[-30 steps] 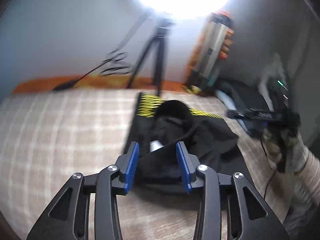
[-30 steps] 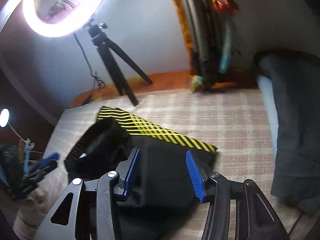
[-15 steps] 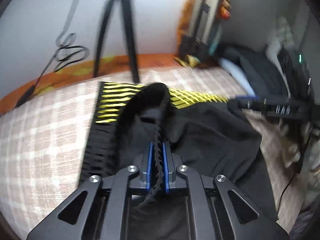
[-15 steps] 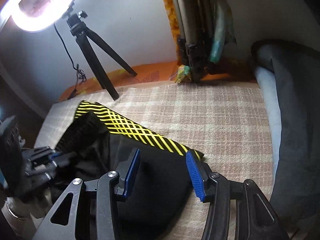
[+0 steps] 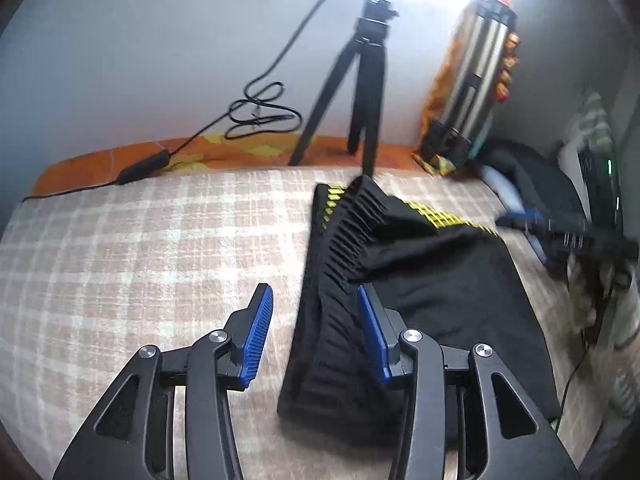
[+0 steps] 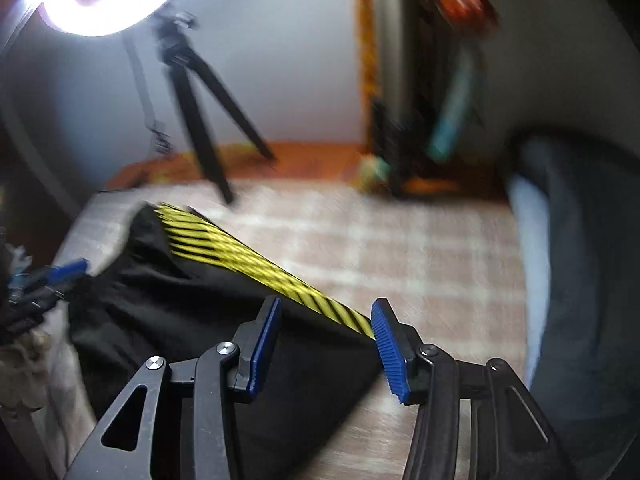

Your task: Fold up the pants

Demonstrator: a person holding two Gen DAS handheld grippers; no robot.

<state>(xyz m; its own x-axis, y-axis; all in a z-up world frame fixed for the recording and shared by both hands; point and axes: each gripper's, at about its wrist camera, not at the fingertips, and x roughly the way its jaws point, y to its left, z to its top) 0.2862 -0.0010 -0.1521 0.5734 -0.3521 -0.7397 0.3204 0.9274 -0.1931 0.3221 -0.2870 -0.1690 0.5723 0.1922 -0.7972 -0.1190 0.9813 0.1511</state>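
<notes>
Left wrist view, going L to R: checked blanket (image 5: 140,248) bare on the L side, black cable (image 5: 256,114) trailing along the wall behind it, tripod (image 5: 362,92) standing at the far edge. Left gripper (image 5: 316,332) sits low in frame w/ jaws opening; ribbed waistband (image 5: 352,236) runs up between them, lying against the R pad but not pinched, so it's let go. Pants (image 5: 448,300) lie bunched on the blanket R of centre, black w/ a yellow-striped panel at the far side. Right gripper's tip shows blurred at the far R edge, just past the pants.

Right wrist view, L to R: ring light (image 6: 108,4) top L, pants (image 6: 168,312) spread from lower L toward centre, yellow stripes (image 6: 256,268) running diagonally down to the right gripper (image 6: 324,344). Its jaws stand apart, hanging over the hem corner, pads not pressing on cloth. Dark pillow (image 6: 580,260) far R.

Step, my read: mid-fold, waistband end just laid down, fabric not yet flat. Next prob needs both grippers to re-grip an edge or corner each, pull the bunched cloth flat, then carry one half over the other w/o dragging the bottom layer.
</notes>
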